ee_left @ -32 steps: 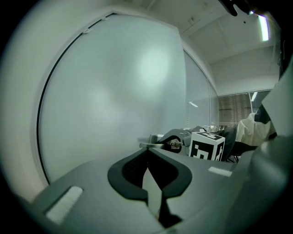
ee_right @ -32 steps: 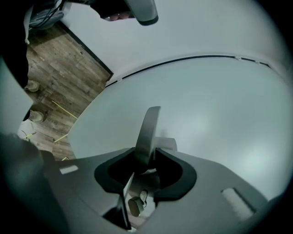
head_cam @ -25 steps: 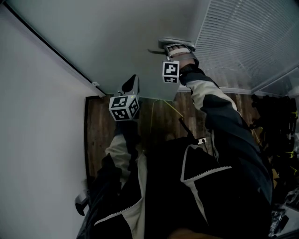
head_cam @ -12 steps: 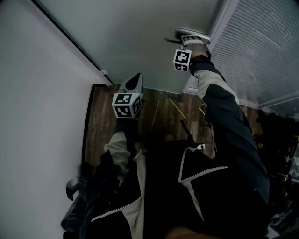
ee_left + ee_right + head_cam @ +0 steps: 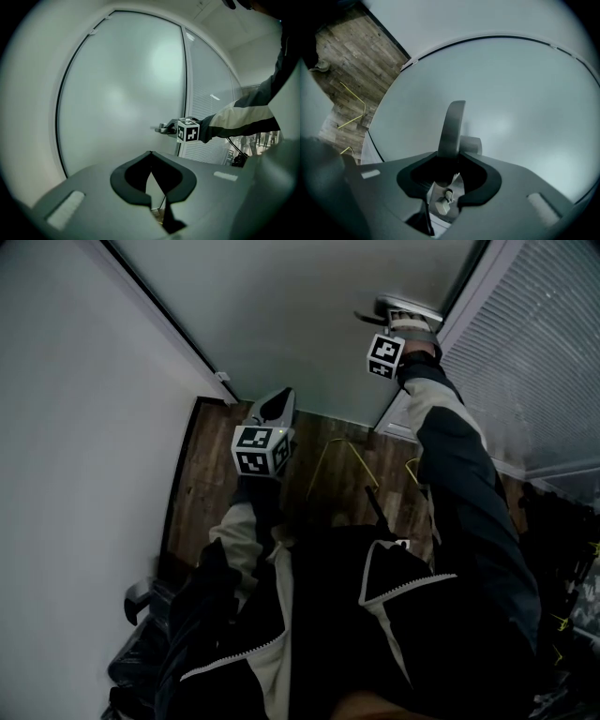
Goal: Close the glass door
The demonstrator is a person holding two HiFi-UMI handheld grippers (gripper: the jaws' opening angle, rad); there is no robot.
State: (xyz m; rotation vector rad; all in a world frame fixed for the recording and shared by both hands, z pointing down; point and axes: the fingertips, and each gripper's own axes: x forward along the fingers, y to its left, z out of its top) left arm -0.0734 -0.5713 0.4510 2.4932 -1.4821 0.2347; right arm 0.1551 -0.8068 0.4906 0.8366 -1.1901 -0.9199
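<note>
Head view: right gripper (image 5: 408,317) clamped on the door handle (image 5: 366,315); left gripper (image 5: 274,409) idle.
The handle lever lies level across the glass door (image 5: 300,296), gripped by the right jaws close to its round boss (image 5: 471,143). The left jaws are closed together on nothing, lower down and well apart from the handle. The blinds panel (image 5: 544,362) stands just right of the handle; closing probably runs that way.

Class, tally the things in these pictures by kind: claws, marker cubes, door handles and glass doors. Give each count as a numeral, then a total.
Claws: 2 (left claw, right claw)
Marker cubes: 2
Door handle: 1
Glass door: 1
Total: 6
</note>
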